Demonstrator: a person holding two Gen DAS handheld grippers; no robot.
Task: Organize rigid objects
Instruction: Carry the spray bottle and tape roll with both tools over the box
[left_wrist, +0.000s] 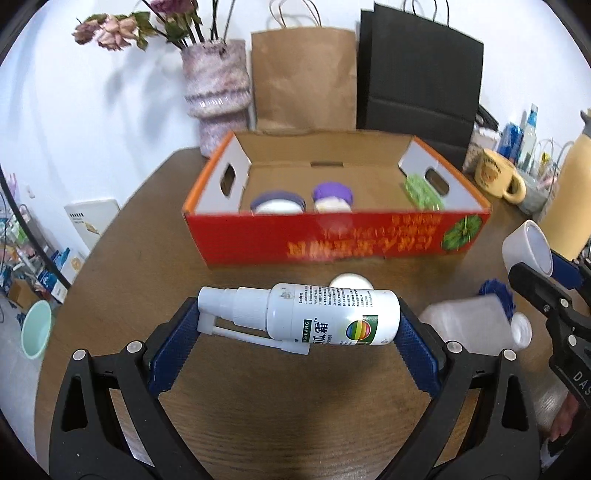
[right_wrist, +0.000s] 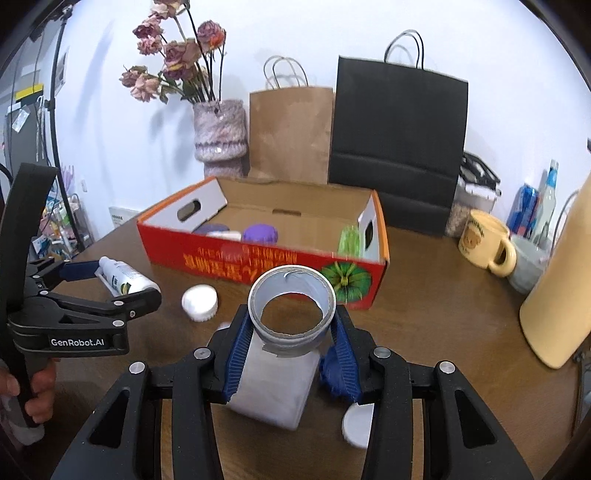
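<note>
1. The red cardboard box sits toward the far edge of the round wooden tabletop, top open, with cut-out hand holes in both end walls.
2. Inside it: a low white jar with a purple band at the left, a purple-lidded jar next to it, and a green ribbed container against the right end wall. The floor between the purple-lidded jar and the green one is bare cardboard.
3. Left gripper: jaws wide, pinching the white spray bottle lengthwise, pump head on the left pad, base on the right. The bottle is smooth plastic, lying crosswise, its thin nozzle arm folded beneath.
4. Right gripper: jaws narrow, clamped on the grey tape roll, a hollow ring with its hole facing the camera. The right blue pad looks frayed.
5. Below the roll lies a translucent white bottle on the tabletop near the front edge, its white cap pointing to the right.
6. A white round lid rests on the bare wood between the box's front wall and the left gripper.
7. Behind the box: a mottled vase of dried flowers, a brown paper bag and a black paper bag, all upright along the far edge.
8. The right edge is crowded with a yellow mug and a tall cream container; the middle wood stays open.
</note>
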